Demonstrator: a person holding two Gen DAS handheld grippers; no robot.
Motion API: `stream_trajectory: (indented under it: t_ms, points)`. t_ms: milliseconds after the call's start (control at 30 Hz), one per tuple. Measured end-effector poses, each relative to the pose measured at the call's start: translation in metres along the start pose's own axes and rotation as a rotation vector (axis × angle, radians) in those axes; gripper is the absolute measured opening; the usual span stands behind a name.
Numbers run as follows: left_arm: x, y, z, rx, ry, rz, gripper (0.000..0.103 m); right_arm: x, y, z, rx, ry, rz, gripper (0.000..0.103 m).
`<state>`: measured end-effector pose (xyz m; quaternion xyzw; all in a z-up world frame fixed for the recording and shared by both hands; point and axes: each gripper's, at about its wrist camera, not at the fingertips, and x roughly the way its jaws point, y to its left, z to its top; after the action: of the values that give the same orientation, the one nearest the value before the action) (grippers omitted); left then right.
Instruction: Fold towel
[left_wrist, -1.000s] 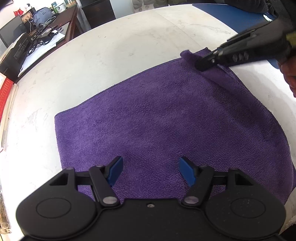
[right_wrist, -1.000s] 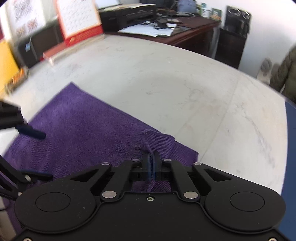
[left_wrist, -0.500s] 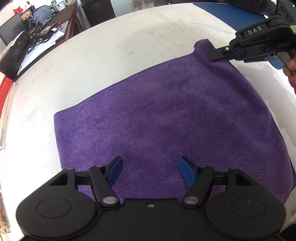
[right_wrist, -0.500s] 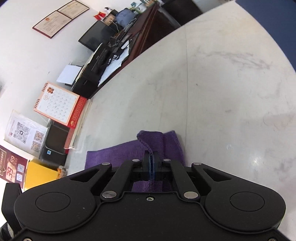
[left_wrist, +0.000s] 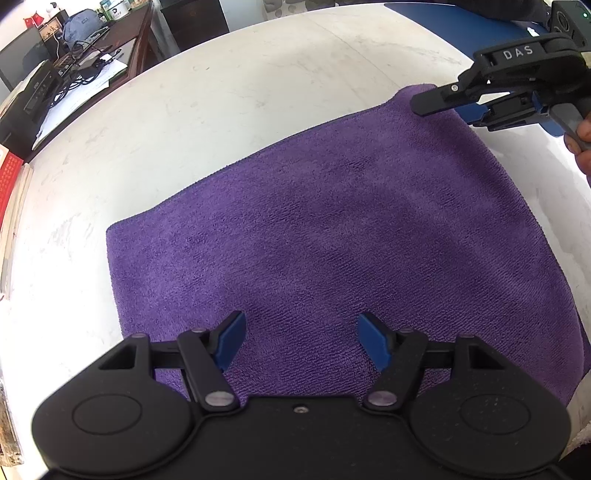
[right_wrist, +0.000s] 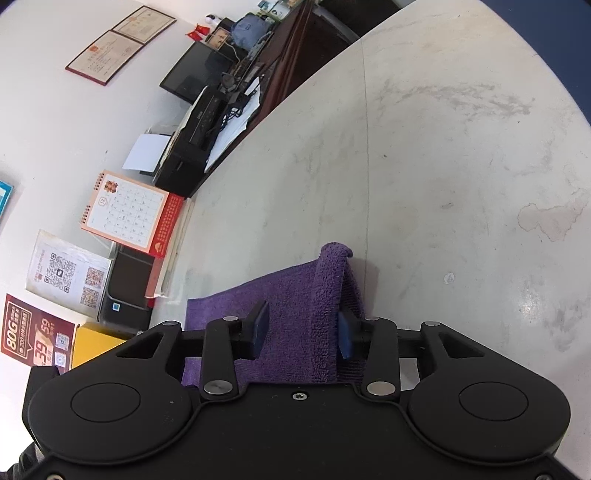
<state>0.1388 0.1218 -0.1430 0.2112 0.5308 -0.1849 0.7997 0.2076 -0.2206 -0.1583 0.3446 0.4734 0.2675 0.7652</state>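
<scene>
The right hand-held gripper (right_wrist: 301, 332), clamped on the far right corner of the purple terry towel (left_wrist: 332, 236) half a second ago, now stands with its jaws wide, the corner resting loosely between them. The towel lies spread flat on the white marble-patterned counter (left_wrist: 221, 122). The left hand-held gripper (left_wrist: 299, 339) hovers wide open over the near edge. Bare counter lies beyond the far edge for moving.

I count one purple towel (left_wrist: 332, 236) on one white surface (left_wrist: 221, 110), and two tongs of mine: the left tongs (left_wrist: 298, 341) and the right tongs (right_wrist: 301, 332). Each has two blue pads (left_wrist: 231, 339) (four in all). On the wall hang one calendar (right_wrist: 125, 212), two framed certificates (right_wrist: 118, 44) and one QR-code sheet (right_wrist: 66, 269).
</scene>
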Motion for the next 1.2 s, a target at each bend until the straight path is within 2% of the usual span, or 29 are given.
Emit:
stream_trajectory:
  t_ms: [33,67,100,467,567,600,667,700,767,933,1200]
  points:
    - [0.0,0.0,0.0,-0.003,0.0,-0.001,0.066,0.0,0.003,0.0,-0.007,0.001,0.006,0.023]
    - [0.0,0.001,0.0,-0.005,-0.001,-0.001,0.066,-0.001,0.006,-0.001,-0.013,0.002,0.011,0.008]
    - [0.0,0.001,-0.001,-0.007,-0.002,-0.002,0.066,-0.001,0.009,-0.001,-0.02,0.003,0.017,0.004]
    - [-0.014,0.008,-0.015,-0.024,-0.019,0.013,0.064,-0.004,0.044,-0.004,-0.089,0.018,0.088,0.003]
    - [-0.016,0.013,-0.018,-0.039,-0.019,0.023,0.064,0.004,0.071,-0.008,-0.069,0.056,0.237,0.003]
    - [-0.017,0.014,-0.018,-0.043,-0.017,0.026,0.064,0.008,0.08,-0.01,-0.053,0.079,0.312,0.003]
    - [-0.016,0.015,-0.017,-0.043,-0.013,0.029,0.064,0.014,0.084,-0.013,-0.007,0.101,0.381,0.003]
    - [-0.016,0.015,-0.017,-0.041,-0.01,0.03,0.064,0.015,0.081,-0.012,0.001,0.1,0.376,0.003]
    - [-0.015,0.016,-0.015,-0.036,-0.004,0.029,0.064,0.019,0.062,-0.008,0.019,0.083,0.281,0.003]
    - [-0.012,0.015,-0.014,-0.02,0.014,0.019,0.064,0.021,0.015,0.004,0.051,0.054,0.118,0.003]
    - [-0.014,0.014,-0.012,-0.012,0.026,0.018,0.065,0.024,0.0,0.005,0.048,0.06,0.066,0.003]
